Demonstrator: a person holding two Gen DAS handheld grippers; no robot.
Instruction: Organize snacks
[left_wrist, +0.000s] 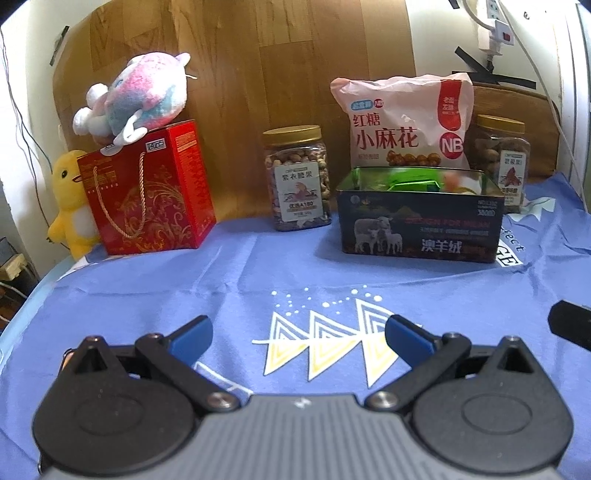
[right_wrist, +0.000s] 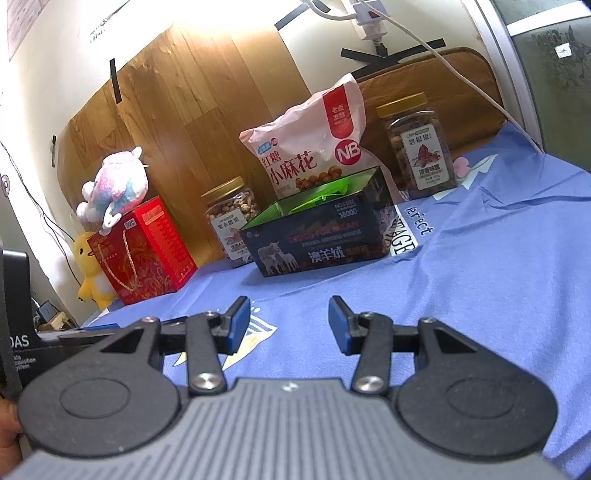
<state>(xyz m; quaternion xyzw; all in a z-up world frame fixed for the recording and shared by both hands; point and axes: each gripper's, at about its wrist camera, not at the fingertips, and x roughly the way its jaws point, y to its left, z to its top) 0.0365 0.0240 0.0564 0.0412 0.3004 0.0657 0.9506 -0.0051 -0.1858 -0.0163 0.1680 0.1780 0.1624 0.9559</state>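
Note:
A dark open tin (left_wrist: 421, 229) (right_wrist: 317, 240) with sheep printed on its side stands on the blue cloth, green packets (left_wrist: 413, 181) (right_wrist: 325, 192) inside it. Behind it leans a pink snack bag (left_wrist: 402, 122) (right_wrist: 314, 147). One gold-lidded nut jar (left_wrist: 297, 177) (right_wrist: 231, 218) stands left of the tin, another (left_wrist: 502, 158) (right_wrist: 421, 144) at its right. My left gripper (left_wrist: 299, 338) hovers open over the cloth's triangle print, well short of the tin, nothing between its blue pads. My right gripper (right_wrist: 290, 321) is also open and empty, nearer than the tin.
A red gift box (left_wrist: 147, 188) (right_wrist: 144, 247) with a pink plush (left_wrist: 136, 96) (right_wrist: 114, 188) on top and a yellow duck plush (left_wrist: 70, 199) (right_wrist: 90, 269) beside it stands at the far left. A wooden panel (left_wrist: 258, 74) backs the table. Cables and a power strip (left_wrist: 495, 33) hang at the upper right.

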